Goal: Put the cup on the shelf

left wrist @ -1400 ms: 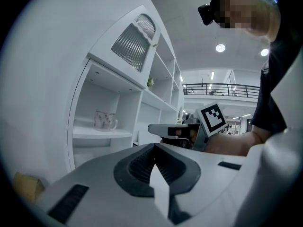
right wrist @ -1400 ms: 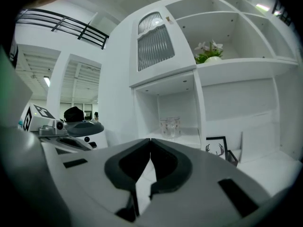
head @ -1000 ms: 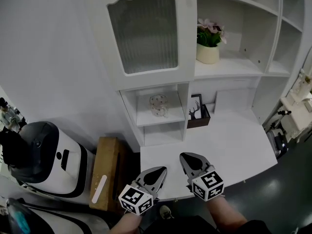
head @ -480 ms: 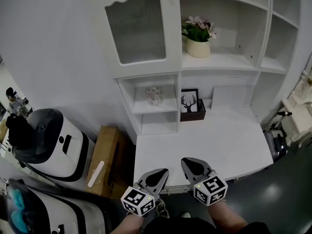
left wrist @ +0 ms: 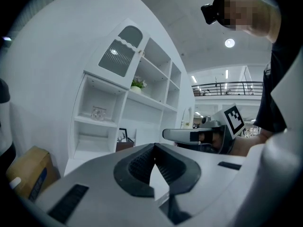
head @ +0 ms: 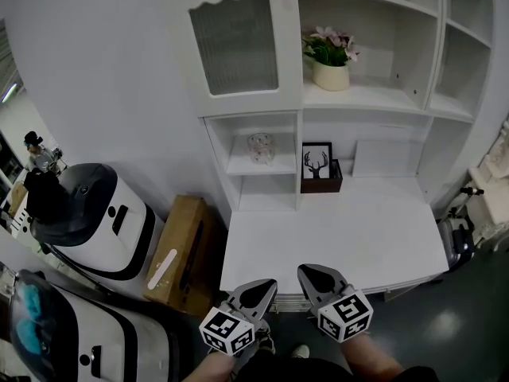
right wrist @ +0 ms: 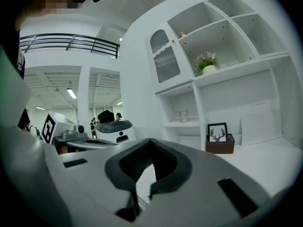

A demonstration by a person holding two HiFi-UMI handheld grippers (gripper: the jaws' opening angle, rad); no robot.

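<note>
Cup [head: 260,147] stays shelved; left hand-held gripper [head: 262,286] and right hand-held gripper [head: 308,271], clenched empty, have withdrawn.

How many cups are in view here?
1: a clear glass cup on the upper cubby shelf, left of the deer picture. Others may hide behind the cabinet door.
</note>
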